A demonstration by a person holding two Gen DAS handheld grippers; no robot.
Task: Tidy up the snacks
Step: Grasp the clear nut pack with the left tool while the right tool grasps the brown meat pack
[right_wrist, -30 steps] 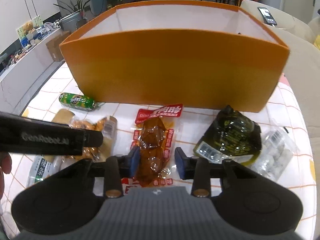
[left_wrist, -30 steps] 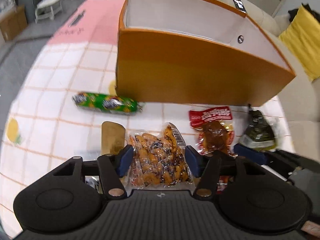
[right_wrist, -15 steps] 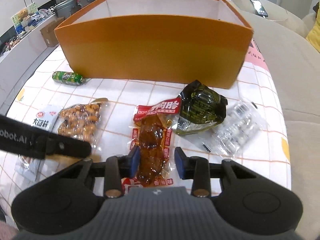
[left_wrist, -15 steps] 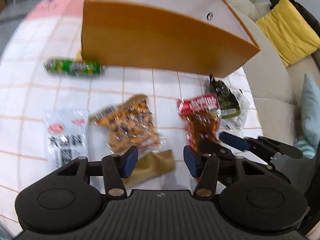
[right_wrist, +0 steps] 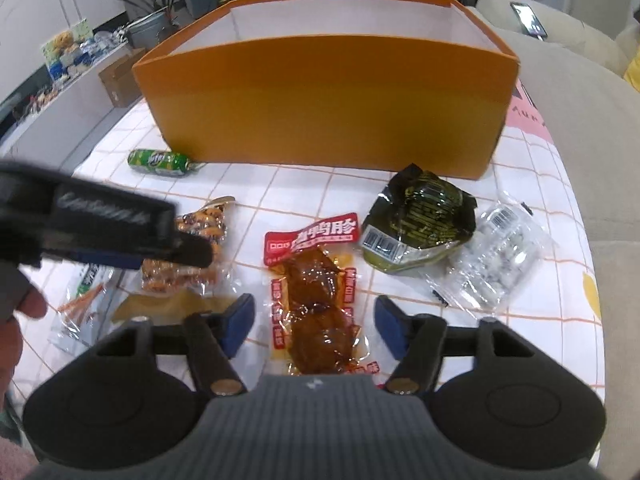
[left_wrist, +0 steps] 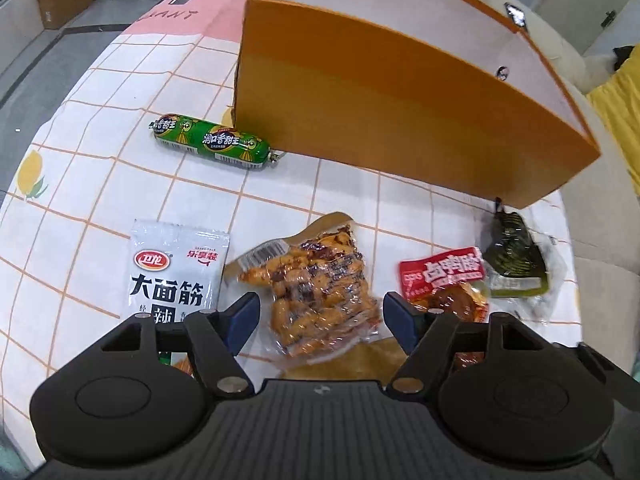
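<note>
An orange box [left_wrist: 400,92] [right_wrist: 320,100], open on top, stands at the back of the checked tablecloth. My left gripper [left_wrist: 320,320] hovers over a clear pack of orange-brown nuts [left_wrist: 320,292]. Its jaws are opening and the pads stand clear of the pack's sides. My right gripper [right_wrist: 315,324] is over a red packet of brown meat [right_wrist: 316,300]. Its jaws are opening too, with gaps on both sides. In the right wrist view one of the left gripper's fingers [right_wrist: 192,250] reaches in above the nut pack [right_wrist: 192,256].
A green sausage [left_wrist: 212,144] [right_wrist: 160,160] lies by the box's left corner. A white packet [left_wrist: 172,276] is left of the nuts, with a tan packet [left_wrist: 352,360] under them. A dark green pouch [right_wrist: 420,220] and a clear packet [right_wrist: 496,256] lie to the right. A hand [right_wrist: 20,312] shows at the left.
Both pairs of jaws have spread wider. The left view has swung, so the nut pack lies between the left jaws again. The right gripper has drawn back from the box.
</note>
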